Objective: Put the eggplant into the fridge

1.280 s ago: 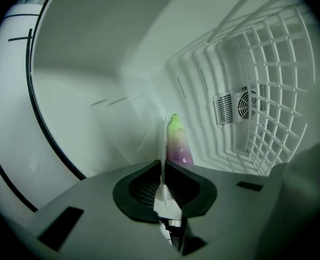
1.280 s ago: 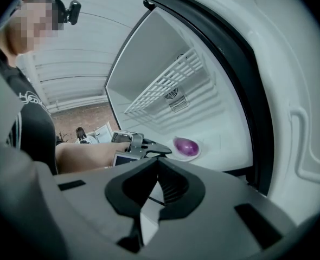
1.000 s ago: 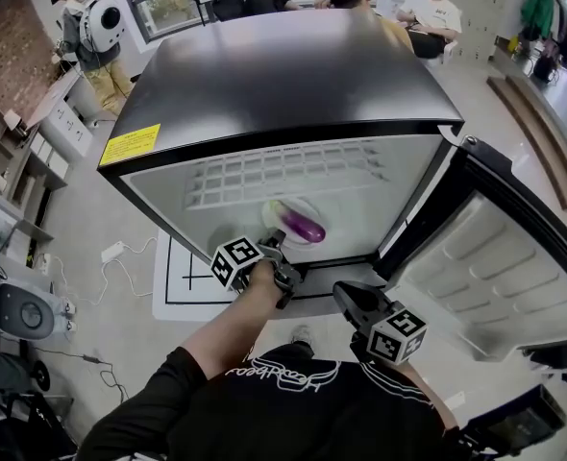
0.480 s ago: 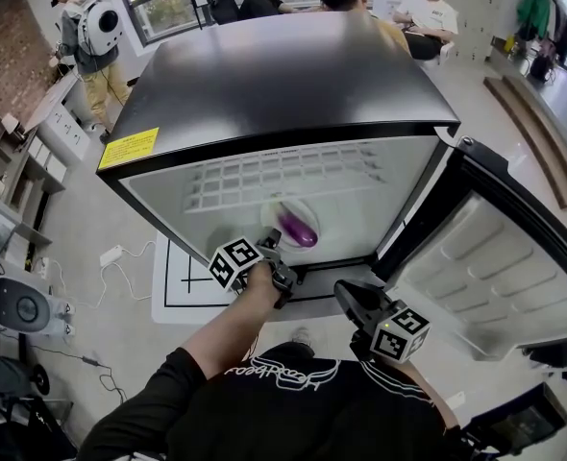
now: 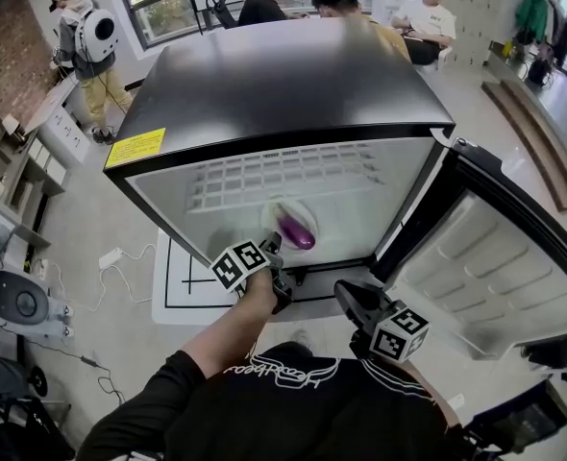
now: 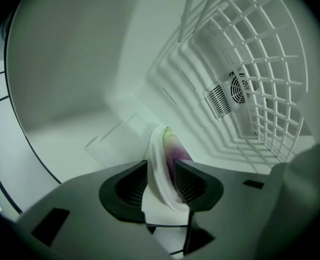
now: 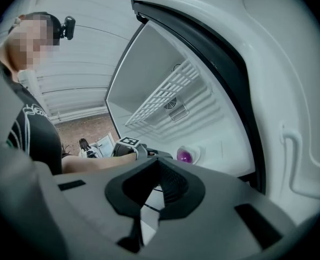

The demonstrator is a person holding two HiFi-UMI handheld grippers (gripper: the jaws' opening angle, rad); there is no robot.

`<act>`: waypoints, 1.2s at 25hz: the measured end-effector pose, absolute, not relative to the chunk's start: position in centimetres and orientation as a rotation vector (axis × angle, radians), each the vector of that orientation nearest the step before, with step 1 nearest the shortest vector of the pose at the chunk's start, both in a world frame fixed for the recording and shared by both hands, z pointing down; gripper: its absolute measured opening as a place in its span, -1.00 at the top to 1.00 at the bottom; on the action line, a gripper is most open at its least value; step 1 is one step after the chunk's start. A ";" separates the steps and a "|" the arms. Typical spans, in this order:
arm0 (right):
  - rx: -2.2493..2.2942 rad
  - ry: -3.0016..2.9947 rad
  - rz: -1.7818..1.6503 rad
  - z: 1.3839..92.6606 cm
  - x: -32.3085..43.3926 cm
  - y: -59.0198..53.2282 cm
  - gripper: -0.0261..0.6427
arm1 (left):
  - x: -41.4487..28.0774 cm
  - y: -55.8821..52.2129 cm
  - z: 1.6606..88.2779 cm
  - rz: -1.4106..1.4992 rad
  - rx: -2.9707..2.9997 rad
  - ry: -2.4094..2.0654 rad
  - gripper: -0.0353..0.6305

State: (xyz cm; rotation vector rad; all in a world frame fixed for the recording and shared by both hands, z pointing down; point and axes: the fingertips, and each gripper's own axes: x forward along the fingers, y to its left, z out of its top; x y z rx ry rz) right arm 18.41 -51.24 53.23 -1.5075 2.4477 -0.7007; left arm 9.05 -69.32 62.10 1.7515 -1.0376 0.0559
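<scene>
To your left, a red brick wall [image 5: 14,41] stands behind an open wooden shelf unit [image 5: 0,147]. The smooth grey floor [image 5: 86,200] carries a white mat with black lines [image 5: 183,281] and a white power strip [image 5: 111,254]. Ahead of you, daylight comes through a dark-framed window [image 5: 163,8]. On your right lies a low wooden platform [image 5: 543,137].

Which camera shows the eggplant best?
The left gripper view: the eggplant sits close up on its white plate. The head view shows it small inside the fridge; the right gripper view, a purple speck.
</scene>
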 end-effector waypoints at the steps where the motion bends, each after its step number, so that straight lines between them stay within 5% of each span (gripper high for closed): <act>1: -1.506 2.444 -0.705 53.2 18.4 -51.2 0.90 | 9.0 -69.1 61.9 0.050 1.750 -1.032 0.50; 15: -1.504 2.494 -0.643 50.3 17.8 -46.9 0.90 | 8.7 -58.5 54.5 -0.197 1.822 -0.694 0.55; 18: -1.495 2.525 -0.602 49.7 17.4 -45.4 0.90 | 8.2 -55.5 52.9 -0.190 1.893 -0.645 0.83; 30: -1.431 2.646 -0.550 48.6 14.5 -38.1 0.90 | 7.5 -42.2 47.3 0.052 2.526 -0.403 0.87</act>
